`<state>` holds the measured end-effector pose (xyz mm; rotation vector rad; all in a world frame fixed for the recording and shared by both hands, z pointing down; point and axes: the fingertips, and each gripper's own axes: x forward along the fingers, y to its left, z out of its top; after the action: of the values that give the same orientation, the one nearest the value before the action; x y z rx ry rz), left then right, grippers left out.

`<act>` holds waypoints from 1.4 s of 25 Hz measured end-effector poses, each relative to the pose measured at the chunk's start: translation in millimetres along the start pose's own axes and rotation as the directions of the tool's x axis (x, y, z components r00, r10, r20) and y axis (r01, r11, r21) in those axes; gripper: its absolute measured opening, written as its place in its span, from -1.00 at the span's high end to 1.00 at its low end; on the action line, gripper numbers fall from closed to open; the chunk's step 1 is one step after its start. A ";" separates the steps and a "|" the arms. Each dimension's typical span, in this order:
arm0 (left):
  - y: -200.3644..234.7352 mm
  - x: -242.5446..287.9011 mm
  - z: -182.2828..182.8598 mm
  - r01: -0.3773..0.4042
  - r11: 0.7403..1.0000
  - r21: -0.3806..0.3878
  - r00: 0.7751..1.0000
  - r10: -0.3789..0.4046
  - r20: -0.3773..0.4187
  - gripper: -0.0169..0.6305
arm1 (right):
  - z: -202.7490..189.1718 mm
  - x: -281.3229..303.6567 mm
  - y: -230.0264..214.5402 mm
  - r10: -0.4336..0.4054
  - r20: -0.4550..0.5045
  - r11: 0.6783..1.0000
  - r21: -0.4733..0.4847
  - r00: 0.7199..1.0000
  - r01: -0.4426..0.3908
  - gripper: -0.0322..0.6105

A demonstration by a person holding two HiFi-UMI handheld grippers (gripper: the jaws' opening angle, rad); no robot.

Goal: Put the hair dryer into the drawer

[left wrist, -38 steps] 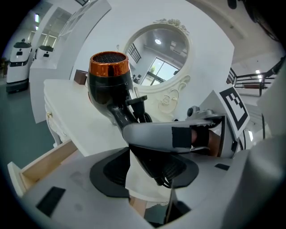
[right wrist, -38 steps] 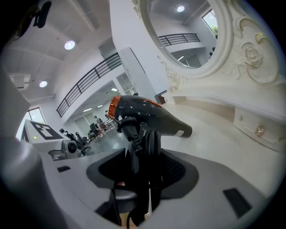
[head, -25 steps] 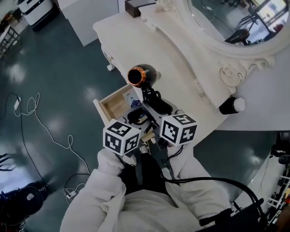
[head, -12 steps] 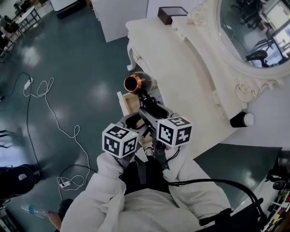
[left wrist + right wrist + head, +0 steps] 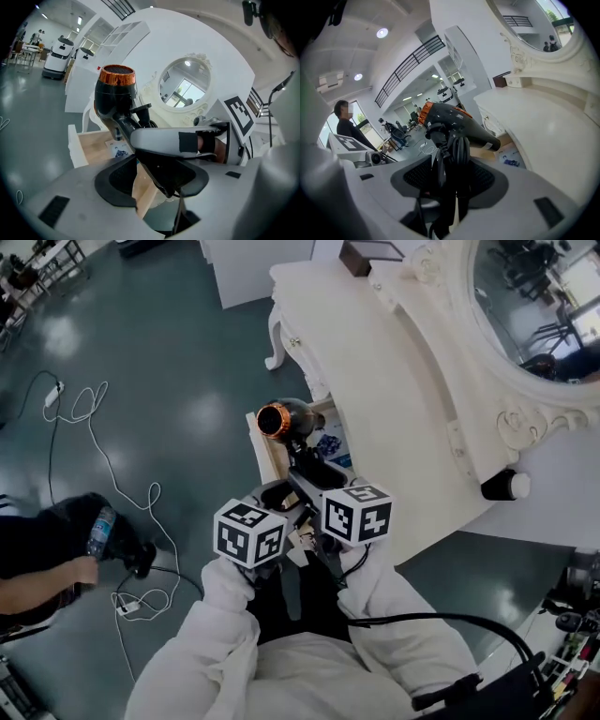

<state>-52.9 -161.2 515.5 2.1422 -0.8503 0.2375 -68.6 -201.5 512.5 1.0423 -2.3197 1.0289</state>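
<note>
The hair dryer [image 5: 281, 418] is in the air and has not yet reached the drawer [image 5: 266, 452]. The right tool [image 5: 450, 174] is clenched on its handle [image 5: 438, 136], and the cord [image 5: 461, 150] wound round that handle is caught between the pads along with it.

In the head view the dryer's copper-ringed end sits above the drawer's outer end. The drawer is pulled out of the front of the white table [image 5: 394, 362], and its wooden inside holds only a small printed card [image 5: 330, 444].

The left tool [image 5: 154, 177] is just beside the right one, with its jaws apart. One finger of the right tool crosses above the gap and a loose run of cord hangs through it. It seems to grip nothing, though that view is crowded.

By my reading, the drawer is open and the dryer has been lifted and brought over it (the carrying is nearly over). What is left is to lower it in and release it.
</note>
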 end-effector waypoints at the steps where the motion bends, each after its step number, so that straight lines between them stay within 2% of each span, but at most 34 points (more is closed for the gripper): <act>1: -0.7 3.9 -3.3 0.008 1.000 -0.007 1.000 -0.008 -0.007 0.38 | -3.3 -0.6 -4.7 -0.012 -0.007 1.000 0.004 1.000 0.012 0.01; 12: -2.5 42.5 -32.6 0.080 0.994 -0.075 0.994 -0.085 -0.071 0.38 | -31.6 -1.0 -49.2 -0.130 -0.078 0.991 0.019 0.988 0.132 0.01; 21: 3.4 65.0 -48.6 0.102 0.988 -0.118 0.989 -0.113 -0.091 0.37 | -47.0 5.2 -74.7 -0.207 -0.120 0.978 0.011 0.971 0.210 0.02; 24: 4.6 68.4 -50.6 0.111 0.987 -0.116 0.989 -0.121 -0.086 0.37 | -48.1 6.3 -78.0 -0.227 -0.119 0.974 -0.011 0.967 0.227 0.02; 29: 2.4 76.0 -44.2 0.151 0.980 -0.128 0.987 -0.156 -0.034 0.37 | -40.1 4.5 -84.0 -0.273 -0.119 0.961 -0.080 0.955 0.264 0.02; 35: 7.6 85.7 -53.3 0.130 0.980 -0.153 0.988 -0.141 -0.067 0.37 | -48.5 10.0 -94.4 -0.300 -0.153 0.953 -0.091 0.942 0.289 0.03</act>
<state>12.9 -167.4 592.1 2.0282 -0.6535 0.1797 -0.4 -212.2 593.7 1.1856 -1.9778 0.8769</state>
